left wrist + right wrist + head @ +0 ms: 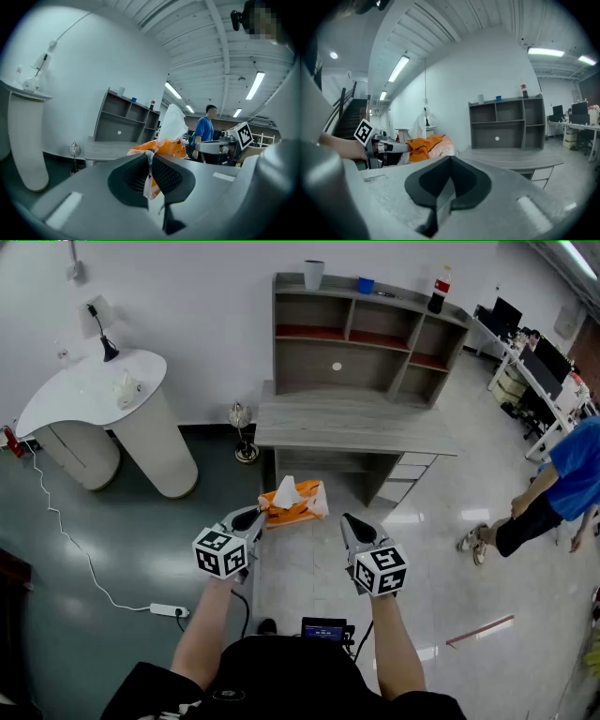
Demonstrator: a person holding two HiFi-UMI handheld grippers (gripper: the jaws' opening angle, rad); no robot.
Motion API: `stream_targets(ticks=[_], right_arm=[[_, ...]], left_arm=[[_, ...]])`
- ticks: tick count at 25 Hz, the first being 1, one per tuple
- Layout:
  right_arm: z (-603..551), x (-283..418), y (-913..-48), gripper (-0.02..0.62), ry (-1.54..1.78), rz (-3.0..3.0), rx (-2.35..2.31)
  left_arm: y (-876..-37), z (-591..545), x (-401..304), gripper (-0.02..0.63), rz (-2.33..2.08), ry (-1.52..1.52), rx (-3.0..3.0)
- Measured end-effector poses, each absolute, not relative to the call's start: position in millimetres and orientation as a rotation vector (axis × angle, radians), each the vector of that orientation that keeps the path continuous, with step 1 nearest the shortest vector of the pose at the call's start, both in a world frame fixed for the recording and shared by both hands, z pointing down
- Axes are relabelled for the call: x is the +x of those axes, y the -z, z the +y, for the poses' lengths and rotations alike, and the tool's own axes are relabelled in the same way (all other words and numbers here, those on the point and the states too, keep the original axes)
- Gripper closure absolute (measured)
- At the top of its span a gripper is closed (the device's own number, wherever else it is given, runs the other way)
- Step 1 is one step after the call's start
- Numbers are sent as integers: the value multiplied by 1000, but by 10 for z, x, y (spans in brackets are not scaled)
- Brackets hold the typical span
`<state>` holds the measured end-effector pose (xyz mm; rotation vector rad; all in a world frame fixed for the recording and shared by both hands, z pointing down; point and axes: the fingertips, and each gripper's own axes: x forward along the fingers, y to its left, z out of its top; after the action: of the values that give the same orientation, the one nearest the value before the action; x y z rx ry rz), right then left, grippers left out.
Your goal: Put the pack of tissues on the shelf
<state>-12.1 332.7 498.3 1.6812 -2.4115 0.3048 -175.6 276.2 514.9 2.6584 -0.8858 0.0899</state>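
Note:
An orange pack of tissues with a white tissue sticking out of its top hangs in the air in front of the grey desk. My left gripper is shut on the pack's plastic wrapper edge; the orange pack shows just beyond the jaws. My right gripper is held level beside it, to the right, shut with nothing in it. From the right gripper view the pack sits at the left. The grey shelf unit stands on the desk's back, its compartments mostly bare.
A cup, a blue cup and a bottle stand on the shelf's top. A white curved counter is at the left. A person in blue walks at the right. A power strip lies on the floor.

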Motion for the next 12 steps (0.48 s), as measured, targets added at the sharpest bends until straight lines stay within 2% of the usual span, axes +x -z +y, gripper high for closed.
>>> stream_targets(ticks=[12], right_arm=[[3341,-115,-4989,597,-312,-2410,1684]], left_arm=[[-5158,2758,-1750,594,-879,-95,2660]])
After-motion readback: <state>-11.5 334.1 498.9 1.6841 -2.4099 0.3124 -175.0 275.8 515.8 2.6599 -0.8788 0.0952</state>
